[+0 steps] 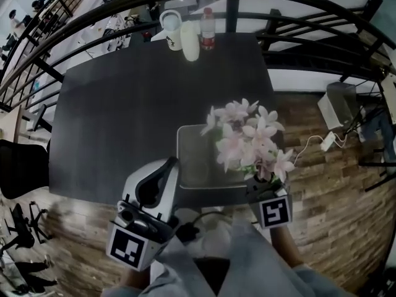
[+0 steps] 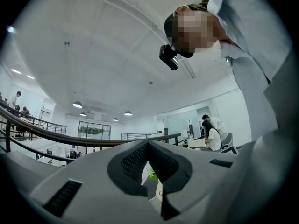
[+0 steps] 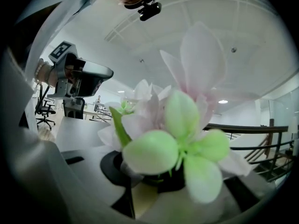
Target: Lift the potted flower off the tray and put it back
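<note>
Here the right gripper is closed narrowly on the base of the potted flower. Its pink-white blooms spread over the right half of the tray and its base is at the tray's near right corner; whether it rests on the tray cannot be told. The left gripper, jaws together at the tips and empty, sits just off the tray's near left corner, and the tray lies at the near edge of the dark table.
</note>
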